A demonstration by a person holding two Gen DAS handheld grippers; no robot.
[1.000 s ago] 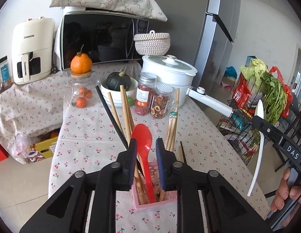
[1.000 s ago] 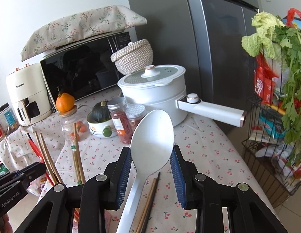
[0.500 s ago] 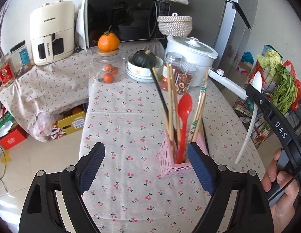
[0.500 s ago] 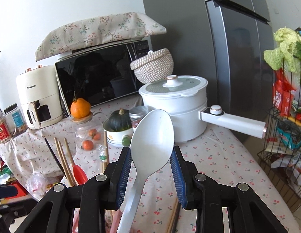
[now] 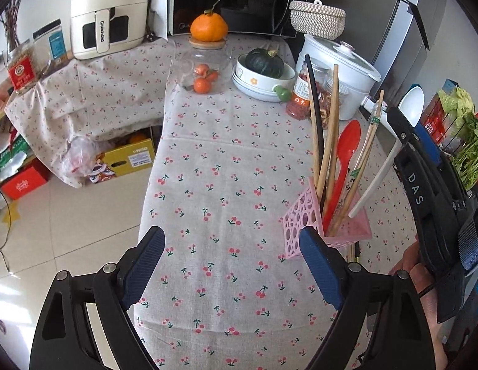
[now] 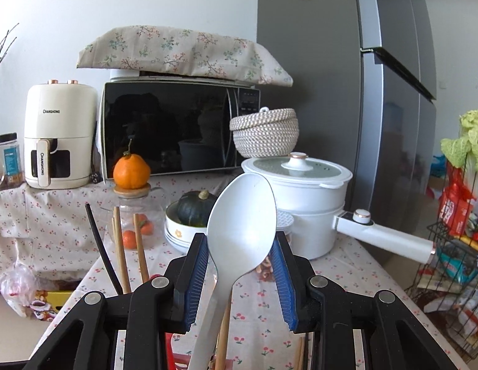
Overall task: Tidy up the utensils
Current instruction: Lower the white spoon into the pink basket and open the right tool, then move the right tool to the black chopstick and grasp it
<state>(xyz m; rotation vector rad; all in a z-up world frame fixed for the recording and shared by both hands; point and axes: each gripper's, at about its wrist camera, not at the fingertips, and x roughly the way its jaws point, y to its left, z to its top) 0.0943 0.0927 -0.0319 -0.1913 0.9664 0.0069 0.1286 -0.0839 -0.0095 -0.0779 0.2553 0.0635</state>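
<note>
Step in hand: placing the white spoon point(image 6: 239, 237) into the pink utensil holder point(image 5: 303, 225). My right gripper point(image 6: 242, 280) pinches the spoon between its blue pads, gripping at the neck, bowl upright above the jaws. In the left wrist view the handle slants down from that gripper and its tip sits at, or just inside, the holder's open top; I cannot confirm it has bottomed out.

My left gripper point(image 5: 232, 265) is spread wide and holds nothing. It hovers over the cherry-print tablecloth point(image 5: 223, 169), its right pad just beside the holder's near corner.

The holder stands near the right edge of the table and already carries the red spoon point(image 5: 347, 151), several wooden chopsticks point(image 5: 330, 141) and one black chopstick point(image 5: 316, 108).

Judgement on the next move: lower the spoon along its own slant until it seats, then part the right jaws. The load leans rightward and the holder looks light, so a steadying touch from the left gripper may be prudent.

Limits of view: the holder's interior and base are masked by its contents and my left pad. What looks like loose chopsticks lies beneath its far side, largely hidden. From the right wrist view the spoon's lower handle is cut off by the frame.
</note>
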